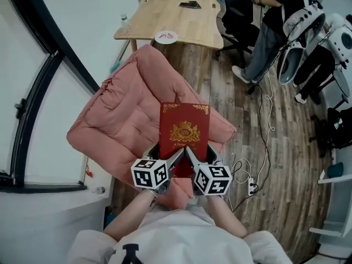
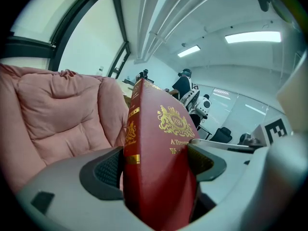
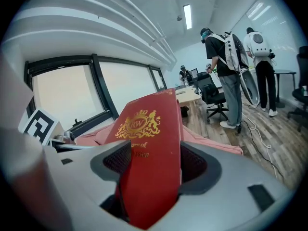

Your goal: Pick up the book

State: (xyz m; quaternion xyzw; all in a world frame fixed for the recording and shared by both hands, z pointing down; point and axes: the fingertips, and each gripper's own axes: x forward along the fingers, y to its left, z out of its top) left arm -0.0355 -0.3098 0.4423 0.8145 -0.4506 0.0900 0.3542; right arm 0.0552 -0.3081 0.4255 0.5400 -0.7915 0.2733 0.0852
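Note:
A red book (image 1: pixel 184 128) with a gold crest on its cover is held above the pink cushioned seat (image 1: pixel 129 114). My left gripper (image 1: pixel 170 159) is shut on the book's near left corner, and my right gripper (image 1: pixel 193 157) is shut on its near right corner. In the left gripper view the book (image 2: pixel 159 153) stands between the dark pads (image 2: pixel 108 170), spine showing. The right gripper view has the same book (image 3: pixel 149 162) clamped between both jaws, its cover facing the camera.
A wooden table (image 1: pixel 173 12) stands beyond the seat with a white plate (image 1: pixel 166 37) and a dark flat object (image 1: pixel 190 5). A person (image 1: pixel 275 21) stands at the far right near white equipment (image 1: pixel 308 32). Cables and a power strip (image 1: pixel 251 187) lie on the wood floor.

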